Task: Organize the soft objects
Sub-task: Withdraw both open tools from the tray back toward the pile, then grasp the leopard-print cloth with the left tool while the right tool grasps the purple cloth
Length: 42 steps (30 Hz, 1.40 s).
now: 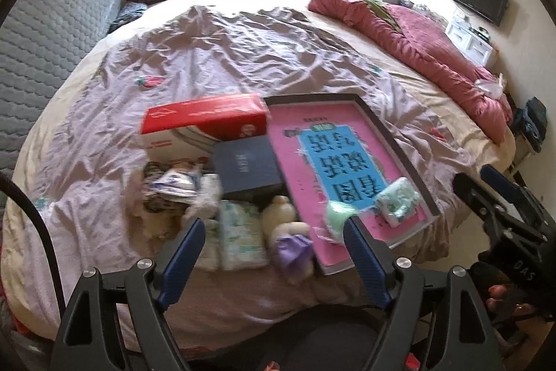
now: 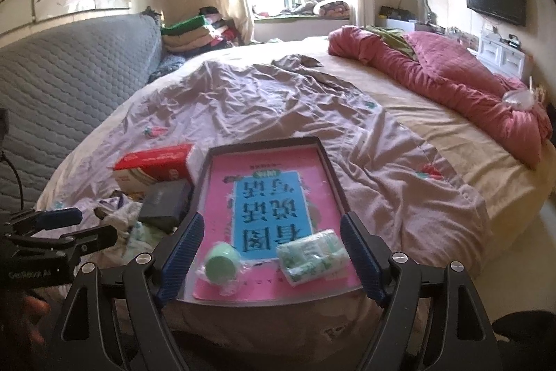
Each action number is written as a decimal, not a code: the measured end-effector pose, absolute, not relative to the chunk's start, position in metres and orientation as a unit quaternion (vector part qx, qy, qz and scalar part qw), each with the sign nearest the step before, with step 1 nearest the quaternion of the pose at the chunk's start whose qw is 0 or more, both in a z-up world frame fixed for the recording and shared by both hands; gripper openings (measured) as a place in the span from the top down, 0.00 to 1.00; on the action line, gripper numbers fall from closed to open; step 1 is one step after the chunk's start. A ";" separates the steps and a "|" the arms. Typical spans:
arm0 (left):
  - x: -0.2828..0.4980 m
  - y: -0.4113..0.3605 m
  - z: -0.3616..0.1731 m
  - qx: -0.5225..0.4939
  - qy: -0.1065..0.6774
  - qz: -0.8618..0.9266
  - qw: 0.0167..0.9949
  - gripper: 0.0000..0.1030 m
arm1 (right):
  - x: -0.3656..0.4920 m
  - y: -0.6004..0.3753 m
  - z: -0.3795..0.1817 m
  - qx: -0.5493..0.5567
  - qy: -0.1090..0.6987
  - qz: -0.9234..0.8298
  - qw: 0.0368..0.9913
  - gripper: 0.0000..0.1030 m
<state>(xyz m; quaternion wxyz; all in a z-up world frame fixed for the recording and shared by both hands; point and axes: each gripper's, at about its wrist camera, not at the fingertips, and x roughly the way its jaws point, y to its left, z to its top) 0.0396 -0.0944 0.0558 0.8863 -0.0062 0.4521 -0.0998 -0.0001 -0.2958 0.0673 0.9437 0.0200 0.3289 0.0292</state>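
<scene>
A dark-rimmed tray [image 1: 392, 141] [image 2: 205, 172] with a pink and blue sheet inside lies at the bed's near edge. In it are a green-patterned tissue pack [image 1: 398, 202] [image 2: 312, 251] and a pale green wrapped ball [image 1: 338, 218] [image 2: 222, 263]. Left of the tray lie soft items: a white patterned pack [image 1: 239, 233], a plush toy with purple cloth [image 1: 290, 239] and crumpled cloth [image 1: 166, 186]. My left gripper [image 1: 274, 244] is open and empty above these. My right gripper [image 2: 271, 242] is open and empty over the tray's near end.
A red and white box [image 1: 205, 124] [image 2: 156, 164] and a dark blue box [image 1: 246, 167] [image 2: 165, 204] lie beside the tray. A wrinkled lilac sheet [image 1: 226, 51] covers the bed. A red quilt [image 2: 451, 82] lies at the right, a grey headboard [image 2: 69, 72] at the left.
</scene>
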 end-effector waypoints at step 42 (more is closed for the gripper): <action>0.058 0.011 -0.001 -0.098 0.483 -0.070 0.867 0.21 | 0.014 -0.204 0.009 -0.058 0.387 0.131 0.911 0.20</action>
